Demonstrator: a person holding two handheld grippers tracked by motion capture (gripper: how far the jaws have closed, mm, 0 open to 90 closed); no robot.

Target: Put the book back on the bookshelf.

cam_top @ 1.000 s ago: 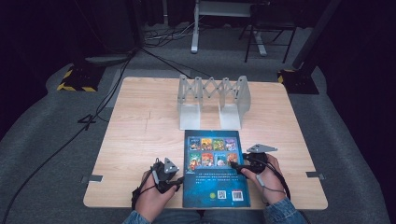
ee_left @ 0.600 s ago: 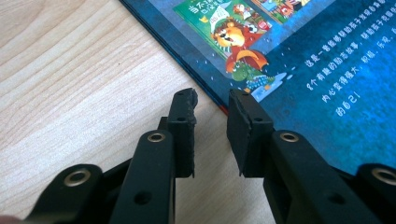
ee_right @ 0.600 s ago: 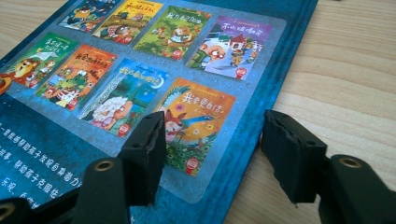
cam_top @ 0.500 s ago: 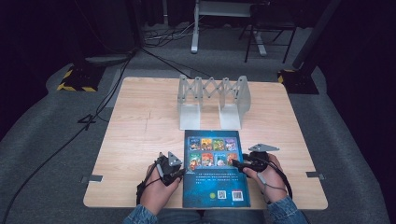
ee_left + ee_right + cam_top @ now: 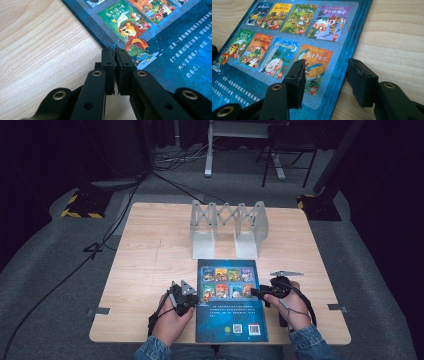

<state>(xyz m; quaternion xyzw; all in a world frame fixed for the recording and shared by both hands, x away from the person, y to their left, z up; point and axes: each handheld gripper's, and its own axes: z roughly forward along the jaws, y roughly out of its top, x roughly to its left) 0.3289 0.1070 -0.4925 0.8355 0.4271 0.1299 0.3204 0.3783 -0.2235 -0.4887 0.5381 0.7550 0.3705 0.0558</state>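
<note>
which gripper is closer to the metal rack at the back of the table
Right. The right gripper sits below the rack's right end; the left gripper is lower and further left.

Dark studio: black drapes (image 5: 45,160), floor cables (image 5: 100,245).

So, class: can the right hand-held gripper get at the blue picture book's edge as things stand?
Probably yes: the right hand-held gripper is open, straddling the edge of the flat blue picture book, with nothing between them.
</note>
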